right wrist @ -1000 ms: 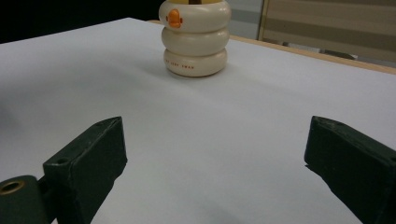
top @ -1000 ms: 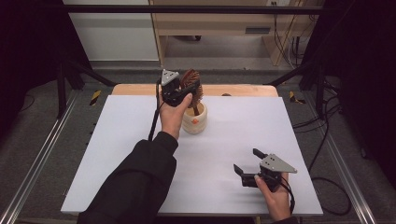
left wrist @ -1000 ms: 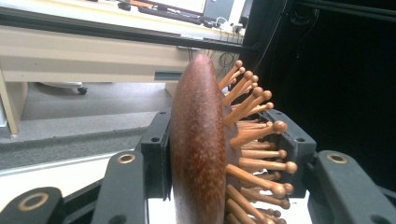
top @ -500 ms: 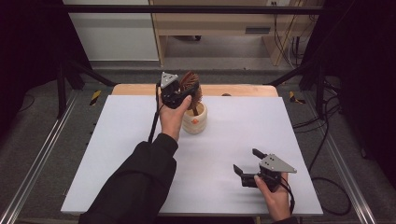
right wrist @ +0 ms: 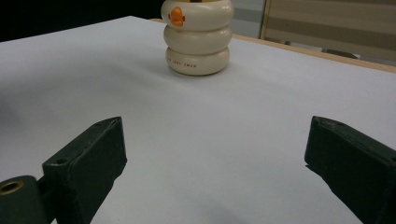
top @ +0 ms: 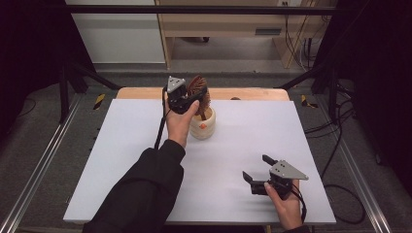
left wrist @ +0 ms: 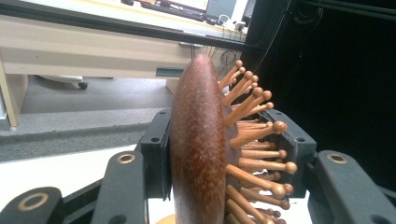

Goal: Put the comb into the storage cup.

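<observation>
A white counter with a pale wooden edge along its far side stands on a grey floor, with a light wooden desk beyond it and dark surroundings to either side. Toward the far middle of the counter stands a cream-coloured holder shaped like stacked rings with a small orange mark on its side; in the right gripper view it sits upright, straight ahead and well apart from that gripper's jaws.

The left gripper, held in the person's left hand at the end of a black sleeve, is raised above the holder. Its jaws are closed on a reddish-brown wooden hairbrush with ball-tipped wooden pins. In the left gripper view one jaw presses the smooth rounded back of the brush head and the other stands against the pins, with the head standing upright between them. In the high view the brush rises over the holder's mouth; whether its lower end touches the holder cannot be told.

The right gripper, in the person's right hand, rests low near the counter's near right corner. Its jaws stand wide apart with bare counter between them.
</observation>
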Demonstrator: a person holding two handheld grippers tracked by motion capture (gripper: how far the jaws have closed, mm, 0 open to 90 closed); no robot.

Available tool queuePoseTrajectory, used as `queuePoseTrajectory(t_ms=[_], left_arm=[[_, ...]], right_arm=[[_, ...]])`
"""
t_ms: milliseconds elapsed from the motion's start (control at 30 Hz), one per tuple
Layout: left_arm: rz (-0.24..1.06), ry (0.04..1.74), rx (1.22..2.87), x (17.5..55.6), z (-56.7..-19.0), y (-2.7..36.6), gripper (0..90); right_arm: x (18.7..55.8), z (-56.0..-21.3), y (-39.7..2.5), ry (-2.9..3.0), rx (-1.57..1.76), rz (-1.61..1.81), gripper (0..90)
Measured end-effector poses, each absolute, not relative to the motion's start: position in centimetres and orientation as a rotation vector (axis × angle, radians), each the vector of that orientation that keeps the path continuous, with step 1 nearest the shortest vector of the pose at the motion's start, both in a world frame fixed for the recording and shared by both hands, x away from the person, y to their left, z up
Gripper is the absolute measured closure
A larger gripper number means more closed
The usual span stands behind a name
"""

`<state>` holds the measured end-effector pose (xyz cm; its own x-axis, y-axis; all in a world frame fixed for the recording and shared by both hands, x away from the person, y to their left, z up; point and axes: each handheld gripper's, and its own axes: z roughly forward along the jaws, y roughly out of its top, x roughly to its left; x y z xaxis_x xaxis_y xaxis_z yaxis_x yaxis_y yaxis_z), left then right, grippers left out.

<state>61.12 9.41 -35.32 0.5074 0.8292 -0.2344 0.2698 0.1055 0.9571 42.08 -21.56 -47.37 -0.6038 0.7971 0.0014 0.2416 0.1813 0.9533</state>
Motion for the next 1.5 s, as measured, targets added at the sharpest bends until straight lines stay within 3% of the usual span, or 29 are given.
queuePoseTrajectory(t_ms=[1500], left_arm=[[0.503, 1.009, 1.443, 61.42, -35.87, 9.13, 48.3]], right_arm=[[42.08, -47.40, -21.55, 1.955, 0.972, 1.431, 5.6]])
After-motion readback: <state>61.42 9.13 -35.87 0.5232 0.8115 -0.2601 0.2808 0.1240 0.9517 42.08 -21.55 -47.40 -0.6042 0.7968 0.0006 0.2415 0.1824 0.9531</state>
